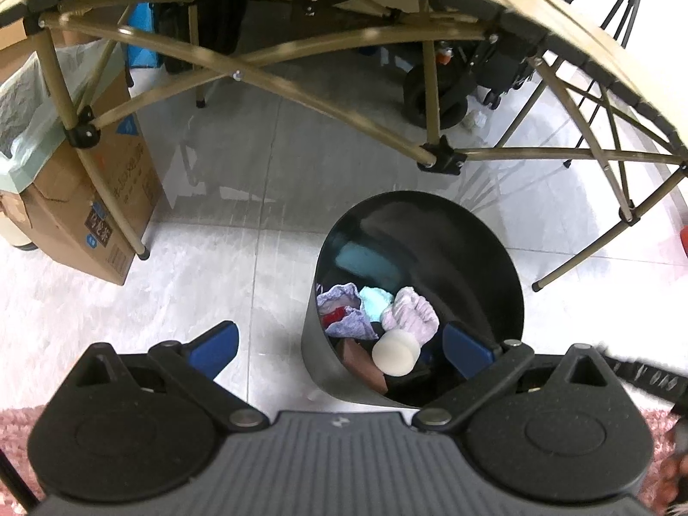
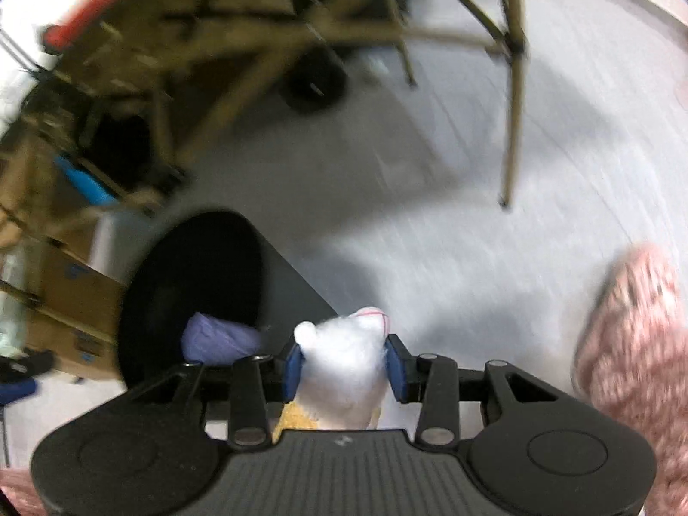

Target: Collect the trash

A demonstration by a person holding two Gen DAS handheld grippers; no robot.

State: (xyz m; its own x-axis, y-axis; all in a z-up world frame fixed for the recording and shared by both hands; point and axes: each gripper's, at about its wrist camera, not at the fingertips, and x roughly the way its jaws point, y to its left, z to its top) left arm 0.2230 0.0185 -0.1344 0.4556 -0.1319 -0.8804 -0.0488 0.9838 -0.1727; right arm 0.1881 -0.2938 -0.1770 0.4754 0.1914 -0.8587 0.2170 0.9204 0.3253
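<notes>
My right gripper (image 2: pixel 344 365) has its jaws pinching a white fluffy wad (image 2: pixel 344 357) of trash: soft, cottony, with a small tuft at its upper left, a thin red line across its top, and a yellowish bit showing beneath it. It sits between the blue pads (image 2: pixel 293 370), above the pale tiled floor (image 2: pixel 451 258) just beside the dark round bin (image 2: pixel 193 292); this view is blurred. My left gripper (image 1: pixel 339 344) hangs over the bin (image 1: pixel 494 258) with its jaws spread wide and holding nothing. Inside I see crumpled lilac, teal and pink scraps (image 1: pixel 378 307) and a cream round-ended piece (image 1: pixel 394 354). A folding table (image 1: pixel 559 13) arches above the bin.
</notes>
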